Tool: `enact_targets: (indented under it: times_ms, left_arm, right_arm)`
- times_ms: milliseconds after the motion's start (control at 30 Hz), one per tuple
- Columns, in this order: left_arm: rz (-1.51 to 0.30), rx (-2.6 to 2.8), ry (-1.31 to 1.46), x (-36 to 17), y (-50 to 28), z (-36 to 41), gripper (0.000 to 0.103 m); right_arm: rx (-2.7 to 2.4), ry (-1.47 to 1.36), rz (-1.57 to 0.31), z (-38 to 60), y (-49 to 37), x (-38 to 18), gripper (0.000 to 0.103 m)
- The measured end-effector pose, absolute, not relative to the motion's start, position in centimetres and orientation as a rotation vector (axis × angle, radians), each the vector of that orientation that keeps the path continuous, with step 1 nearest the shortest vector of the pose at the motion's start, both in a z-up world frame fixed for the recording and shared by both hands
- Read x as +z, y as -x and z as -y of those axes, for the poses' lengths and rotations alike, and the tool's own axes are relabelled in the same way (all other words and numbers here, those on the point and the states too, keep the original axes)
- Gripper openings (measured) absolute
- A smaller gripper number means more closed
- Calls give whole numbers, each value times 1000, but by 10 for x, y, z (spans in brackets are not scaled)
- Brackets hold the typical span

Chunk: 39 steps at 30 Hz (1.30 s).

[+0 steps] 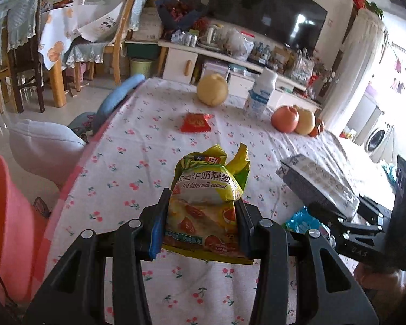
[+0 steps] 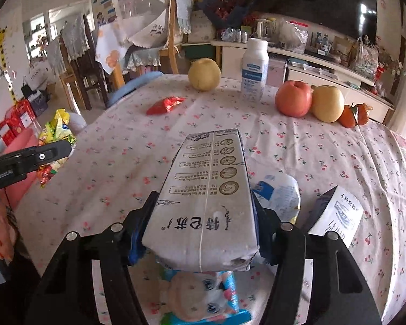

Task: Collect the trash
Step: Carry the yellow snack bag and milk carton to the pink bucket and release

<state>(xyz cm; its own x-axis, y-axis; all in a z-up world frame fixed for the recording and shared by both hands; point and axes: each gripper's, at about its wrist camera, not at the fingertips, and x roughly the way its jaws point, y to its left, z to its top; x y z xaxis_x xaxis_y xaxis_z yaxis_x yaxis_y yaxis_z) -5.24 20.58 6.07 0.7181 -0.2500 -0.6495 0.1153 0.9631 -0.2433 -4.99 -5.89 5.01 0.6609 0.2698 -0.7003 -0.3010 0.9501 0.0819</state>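
My left gripper [image 1: 200, 216] is shut on a yellow-green oatmeal packet [image 1: 205, 192] and holds it above the flowered tablecloth [image 1: 138, 140]; the packet also shows at the left of the right wrist view [image 2: 56, 130]. My right gripper [image 2: 203, 216] is shut on a grey-white milk carton [image 2: 205, 189], also seen at the right of the left wrist view [image 1: 316, 184]. A red wrapper [image 1: 196, 122] [image 2: 165, 104] lies further back on the table. A blue-white wrapper [image 2: 278, 192], a second small carton [image 2: 335, 214] and a blue cartoon packet [image 2: 203, 298] lie under and beside the right gripper.
A white bottle [image 2: 254, 70], a pale melon [image 2: 204, 74], an apple [image 2: 293, 97], a pear [image 2: 327, 103] and persimmons [image 2: 356, 115] stand at the table's back. A pink bin [image 1: 5, 216] stands left of the table. Chairs, a TV cabinet and a green bin [image 1: 140, 67] stand behind.
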Motion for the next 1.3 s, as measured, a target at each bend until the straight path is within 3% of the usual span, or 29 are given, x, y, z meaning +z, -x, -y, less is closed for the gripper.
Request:
enact_targets:
  times_ms: [267, 633, 1033, 1100, 1167, 1300]
  left_arm:
    - [-663, -122, 257, 80, 63, -251, 45]
    - [-551, 105, 339, 105, 90, -337, 45]
    - [-525, 385, 533, 88, 123, -456, 46]
    - [-536, 413, 547, 84, 122, -465, 47]
    - [-555, 450, 566, 79, 123, -474, 56]
    - [-594, 523, 555, 74, 122, -484, 75]
  right_arm:
    - [432, 24, -753, 14, 67, 77, 64]
    - [728, 125, -693, -130, 88, 119, 64]
    - [937, 282, -683, -275, 91, 112, 65]
    - [962, 319, -685, -297, 92, 104, 68]
    - [939, 372, -686, -312, 93, 92, 83]
    - [899, 335, -731, -305, 87, 77, 90]
